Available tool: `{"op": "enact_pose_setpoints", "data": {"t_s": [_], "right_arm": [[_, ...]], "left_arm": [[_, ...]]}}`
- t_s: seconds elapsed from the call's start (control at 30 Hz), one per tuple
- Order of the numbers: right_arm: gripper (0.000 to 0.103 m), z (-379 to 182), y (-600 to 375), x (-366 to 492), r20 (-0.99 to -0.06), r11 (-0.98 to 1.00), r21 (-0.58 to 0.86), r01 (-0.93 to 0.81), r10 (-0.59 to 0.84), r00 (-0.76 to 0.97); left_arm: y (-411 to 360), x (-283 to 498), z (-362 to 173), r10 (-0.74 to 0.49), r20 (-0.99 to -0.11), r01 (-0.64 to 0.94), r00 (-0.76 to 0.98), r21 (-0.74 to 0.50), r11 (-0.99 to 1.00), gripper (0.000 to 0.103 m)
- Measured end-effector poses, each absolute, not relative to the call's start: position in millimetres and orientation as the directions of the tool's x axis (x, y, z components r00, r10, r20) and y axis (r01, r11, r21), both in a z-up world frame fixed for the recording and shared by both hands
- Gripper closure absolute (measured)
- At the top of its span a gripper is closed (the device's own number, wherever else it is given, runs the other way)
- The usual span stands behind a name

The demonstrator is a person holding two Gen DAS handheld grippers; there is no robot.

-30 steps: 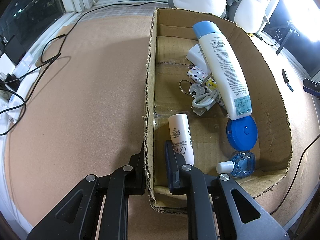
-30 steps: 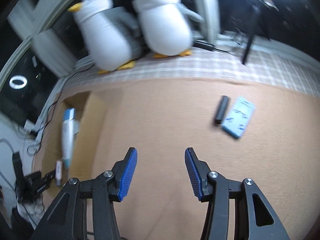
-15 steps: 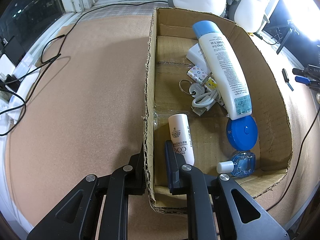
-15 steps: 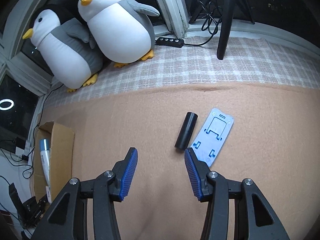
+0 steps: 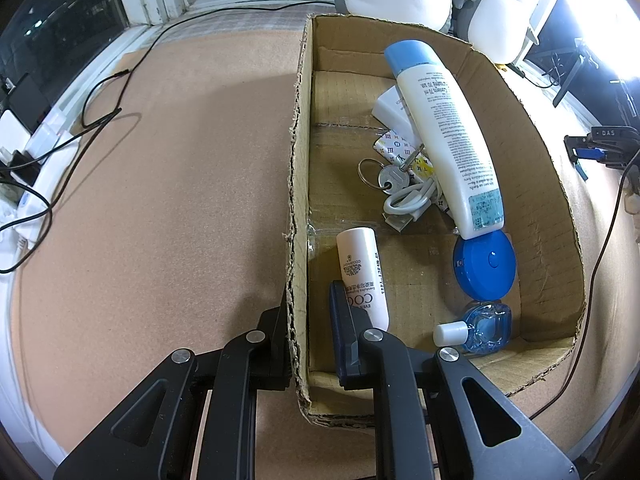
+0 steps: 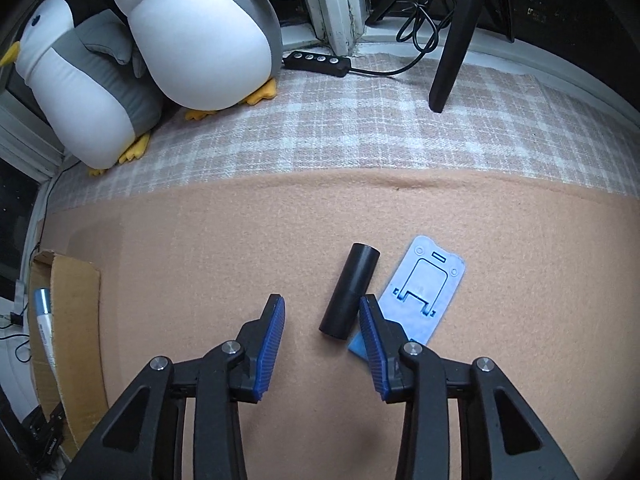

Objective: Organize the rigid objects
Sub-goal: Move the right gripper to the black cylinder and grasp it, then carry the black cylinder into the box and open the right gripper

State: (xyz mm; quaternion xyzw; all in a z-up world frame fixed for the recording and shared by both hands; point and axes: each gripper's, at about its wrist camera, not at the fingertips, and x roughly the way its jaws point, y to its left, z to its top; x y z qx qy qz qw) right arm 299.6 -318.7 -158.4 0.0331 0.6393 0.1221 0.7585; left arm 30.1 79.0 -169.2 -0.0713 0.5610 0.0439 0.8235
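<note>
Left claw (image 5: 310, 320) clamped on the near wall of the cardboard box (image 5: 298, 184), one finger inside, one outside. Right claw (image 6: 322, 322) partly open, jaws just been narrowing, nothing gripped; black cylinder (image 6: 350, 292) lies on the surface just ahead, touching the blue phone stand (image 6: 420, 290). Further back: plush penguins (image 6: 200, 36).

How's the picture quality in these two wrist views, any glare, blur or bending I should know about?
Left wrist view: sharp, but a bright light blows out the top right corner, and the fisheye bows the cardboard box walls. Right wrist view: evenly lit and sharp on the black cylinder; the carpet edge curves and the corners go dark.
</note>
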Motion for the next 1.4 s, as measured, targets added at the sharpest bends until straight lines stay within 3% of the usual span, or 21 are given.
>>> {"op": "enact_pose_setpoints", "data": {"t_s": [0.57, 0.8, 1.4], "right_arm": [[0.076, -171.1, -306.4, 311.8, -0.974, 0.974, 0.155, -0.163, 0.178, 0.138], [0.088, -172.1, -307.6, 311.2, -0.976, 0.977, 0.128, -0.171, 0.154, 0.151], [0.088, -152.2, -290.0, 271.5, -0.955, 0.953, 0.185, -0.239, 0.232, 0.185]], "left_arm": [[78.8, 30.2, -169.0, -0.007, -0.93, -0.152, 0.367, -0.068, 0.986, 0.09], [78.5, 30.3, -168.9, -0.007, -0.93, -0.152, 0.366, -0.067, 0.986, 0.09], [79.2, 30.1, -169.5, -0.006, -0.93, -0.152, 0.367, -0.066, 0.986, 0.09]]}}
